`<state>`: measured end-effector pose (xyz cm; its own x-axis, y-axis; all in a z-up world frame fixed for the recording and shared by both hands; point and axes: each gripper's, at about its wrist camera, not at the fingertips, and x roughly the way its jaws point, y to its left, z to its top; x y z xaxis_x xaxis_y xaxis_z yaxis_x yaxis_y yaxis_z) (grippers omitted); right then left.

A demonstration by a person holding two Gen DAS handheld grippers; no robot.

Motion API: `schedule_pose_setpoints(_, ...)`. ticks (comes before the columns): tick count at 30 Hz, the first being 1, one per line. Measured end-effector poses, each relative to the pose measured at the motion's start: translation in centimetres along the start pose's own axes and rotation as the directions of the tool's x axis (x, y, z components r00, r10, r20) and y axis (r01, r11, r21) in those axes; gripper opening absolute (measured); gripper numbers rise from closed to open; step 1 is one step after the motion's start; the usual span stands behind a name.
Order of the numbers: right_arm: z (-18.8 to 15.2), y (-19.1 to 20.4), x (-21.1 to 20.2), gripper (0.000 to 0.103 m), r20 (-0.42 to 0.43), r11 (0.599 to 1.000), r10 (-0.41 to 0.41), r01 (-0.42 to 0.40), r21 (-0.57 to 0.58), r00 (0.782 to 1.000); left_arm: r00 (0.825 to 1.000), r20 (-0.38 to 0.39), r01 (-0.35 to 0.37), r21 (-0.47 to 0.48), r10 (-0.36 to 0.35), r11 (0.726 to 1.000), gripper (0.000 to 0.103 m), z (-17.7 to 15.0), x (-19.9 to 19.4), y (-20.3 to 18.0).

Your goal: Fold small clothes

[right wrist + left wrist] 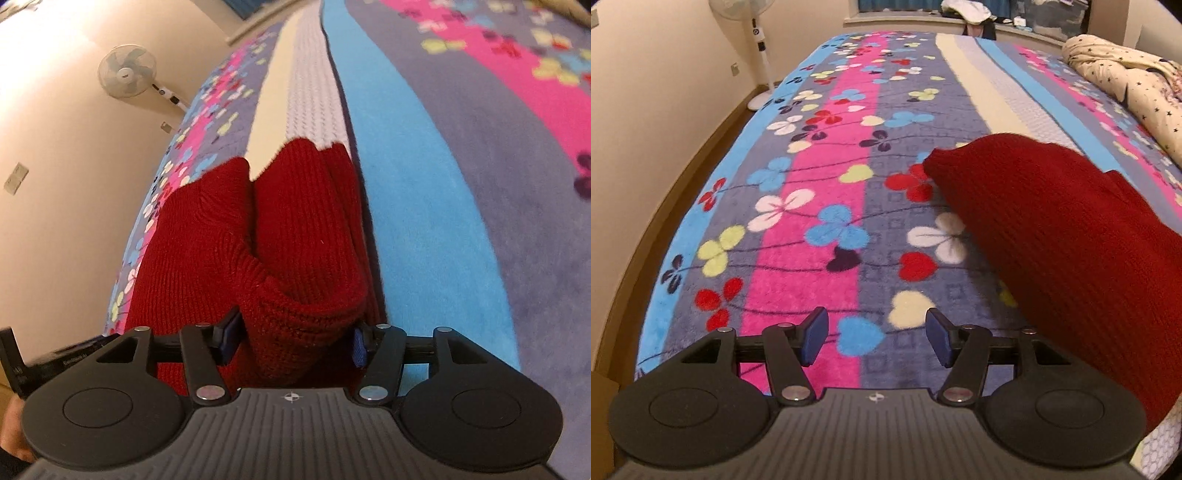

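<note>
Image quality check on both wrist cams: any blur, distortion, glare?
Left wrist: heavy fisheye bowing of the bed blanket, warm indoor light, red knit garment sharp. Right wrist: horizon tilted, wall blown out bright, far blanket soft, knit near the right gripper crisp.

Bare flowery blanket (820, 206) ahead and left of left gripper (876, 338): flat, lots of room to move. Red knit garment (1052, 236) lies as big lump near right, just beside gripper. Far right: cream star-print quilt (1126, 85) piled up. Wall and standing fan (746, 22) past left bed edge. Right gripper (293, 341) has red knit fold bunched between spread jaws; blue stripe on right is open.
</note>
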<state>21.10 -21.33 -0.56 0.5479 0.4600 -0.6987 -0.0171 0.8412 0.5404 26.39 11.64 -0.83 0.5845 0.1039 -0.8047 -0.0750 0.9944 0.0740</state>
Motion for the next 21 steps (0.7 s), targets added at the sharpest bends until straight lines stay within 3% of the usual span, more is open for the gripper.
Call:
schedule_pose_setpoints(2, -0.1, 0.5, -0.4, 0.053, 0.035, 0.999, 0.009, -0.008, -0.032, 0.999, 1.0, 0.013, 0.017, 0.007, -0.017, 1.0, 0.065, 0.1, -0.2, -0.6)
schedule_pose_setpoints(4, -0.1, 1.2, -1.2, 0.036, 0.074, 0.996, 0.027, -0.021, -0.088, 0.997, 0.999, 0.022, 0.022, 0.025, -0.023, 0.999, 0.067, 0.2, -0.6, -1.3)
schedule_pose_setpoints(7, -0.6, 2.9, -2.7, 0.02, 0.154, 0.979, 0.059, -0.028, -0.201, 0.986, 0.999, 0.029, 0.03, 0.041, -0.031, 0.999, 0.067, 0.3, -0.6, -2.0)
schedule_pose_setpoints(11, -1.1, 4.2, -6.4, 0.019, 0.271, 0.944, 0.238, -0.156, -0.291, 0.933, 0.999, 0.035, 0.036, 0.043, -0.038, 0.998, 0.067, 0.2, -0.6, -2.2)
schedule_pose_setpoints(12, -1.3, 4.4, -7.0, 0.019, 0.282, 0.936, 0.25, -0.158, -0.314, 0.926, 0.998, 0.036, 0.04, 0.04, -0.041, 0.998, 0.067, 0.2, -0.6, -2.2)
schedule_pose_setpoints(13, -1.4, 4.3, -7.1, 0.019, 0.28, 0.939, 0.222, -0.128, -0.319, 0.934, 0.998, 0.039, 0.045, 0.037, -0.047, 0.998, 0.067, 0.2, -0.7, -2.0)
schedule_pose_setpoints(15, -1.2, 2.7, -5.4, 0.019, 0.198, 0.969, 0.075, -0.024, -0.248, 0.977, 0.997, 0.043, 0.057, 0.03, -0.058, 0.998, 0.067, 0.2, -0.7, -1.9)
schedule_pose_setpoints(16, -1.1, 1.2, -3.8, 0.02, 0.105, 0.983, -0.009, 0.029, -0.182, 0.994, 0.997, 0.045, 0.063, 0.028, -0.065, 0.998, 0.067, 0.2, -0.8, -1.7)
schedule_pose_setpoints(17, -1.2, -0.6, -2.3, 0.021, 0.002, 0.992, -0.07, 0.07, -0.102, 0.998, 0.996, 0.048, 0.07, 0.024, -0.071, 0.997, 0.067, 0.3, -0.8, -1.6)
schedule_pose_setpoints(19, -1.2, -2.2, -1.8, 0.024, -0.042, 0.998, -0.063, 0.062, -0.013, 0.997, 0.994, 0.061, 0.094, 0.012, -0.095, 0.995, 0.067, 0.4, -1.0, -1.5)
schedule_pose_setpoints(21, -0.9, -1.1, -2.8, 0.027, -0.002, 0.993, -0.042, 0.042, -0.113, 0.999, 0.986, 0.081, 0.144, 0.0, -0.144, 0.99, 0.067, 0.6, -1.4, -1.6)
